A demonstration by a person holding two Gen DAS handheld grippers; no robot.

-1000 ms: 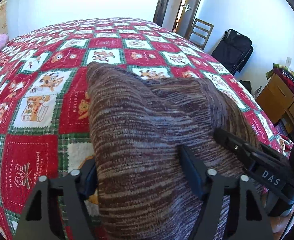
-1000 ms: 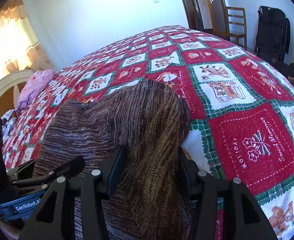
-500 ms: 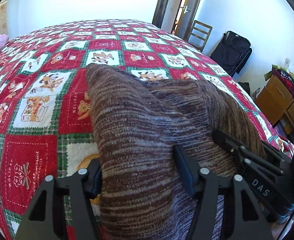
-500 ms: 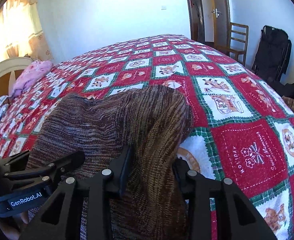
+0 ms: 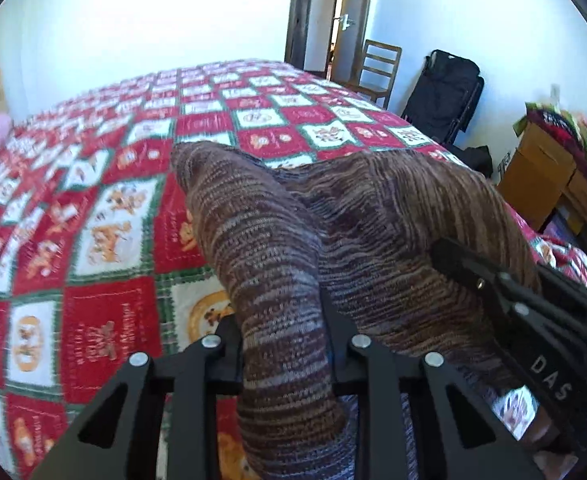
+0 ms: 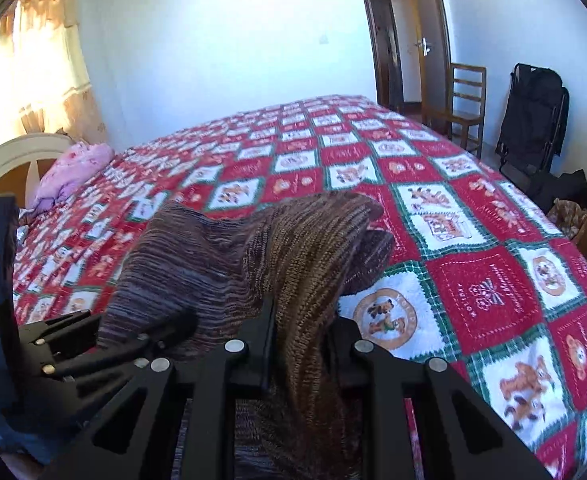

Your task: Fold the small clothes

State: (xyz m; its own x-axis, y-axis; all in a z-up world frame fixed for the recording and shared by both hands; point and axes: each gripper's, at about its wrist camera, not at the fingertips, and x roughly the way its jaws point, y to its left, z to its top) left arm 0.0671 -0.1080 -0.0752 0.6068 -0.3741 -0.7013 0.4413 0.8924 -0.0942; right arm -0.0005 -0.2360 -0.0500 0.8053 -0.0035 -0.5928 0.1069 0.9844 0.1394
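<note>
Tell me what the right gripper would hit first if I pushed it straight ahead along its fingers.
The brown striped knit garment: a fold of it already sits between the closing jaws of the right gripper and bunches up directly ahead. Beyond that lies the red patchwork quilt; how far is hard to judge through the fisheye.

Knit garment brown-grey striped; bedspread red-white-green checked, bear motifs; pink bundle.

Near hem of the brown knit garment — hidden behind gripper frames, cut by lower edges.
</note>
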